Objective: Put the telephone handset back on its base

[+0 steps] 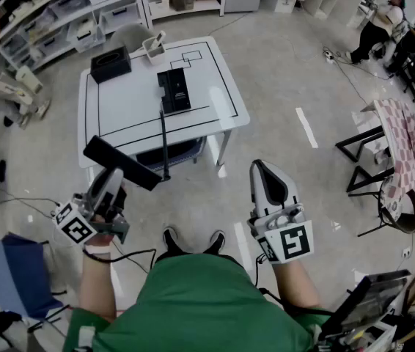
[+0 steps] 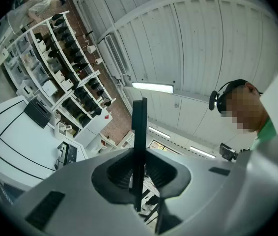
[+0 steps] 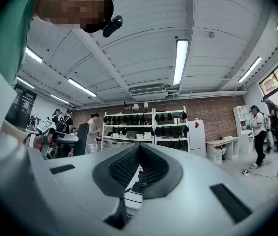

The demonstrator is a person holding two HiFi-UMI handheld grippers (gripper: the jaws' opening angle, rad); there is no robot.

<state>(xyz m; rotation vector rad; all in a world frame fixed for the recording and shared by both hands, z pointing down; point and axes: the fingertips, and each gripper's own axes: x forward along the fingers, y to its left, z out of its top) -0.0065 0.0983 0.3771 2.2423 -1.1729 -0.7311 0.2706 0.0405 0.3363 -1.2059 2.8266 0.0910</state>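
The black telephone handset point(image 1: 122, 163) is held up off the table, with my left gripper point(image 1: 111, 178) shut on it. In the left gripper view the handset point(image 2: 139, 136) stands edge-on, clamped between the jaws of my left gripper point(image 2: 139, 173). A black cord point(image 1: 163, 141) runs from it to the telephone base point(image 1: 173, 90), which lies on the white table point(image 1: 127, 112) ahead of me. The base point(image 2: 68, 153) also shows low at the left in the left gripper view. My right gripper point(image 1: 261, 169) is raised beside my body, away from the table, shut with nothing in it point(image 3: 139, 154).
A black box point(image 1: 111, 64) and a white holder point(image 1: 154, 48) stand at the table's far side. Shelving point(image 1: 53, 17) lines the back left. A chequered-cloth table point(image 1: 405, 141) and seated people point(image 1: 380, 28) are at the right. A blue seat point(image 1: 13, 273) is at my left.
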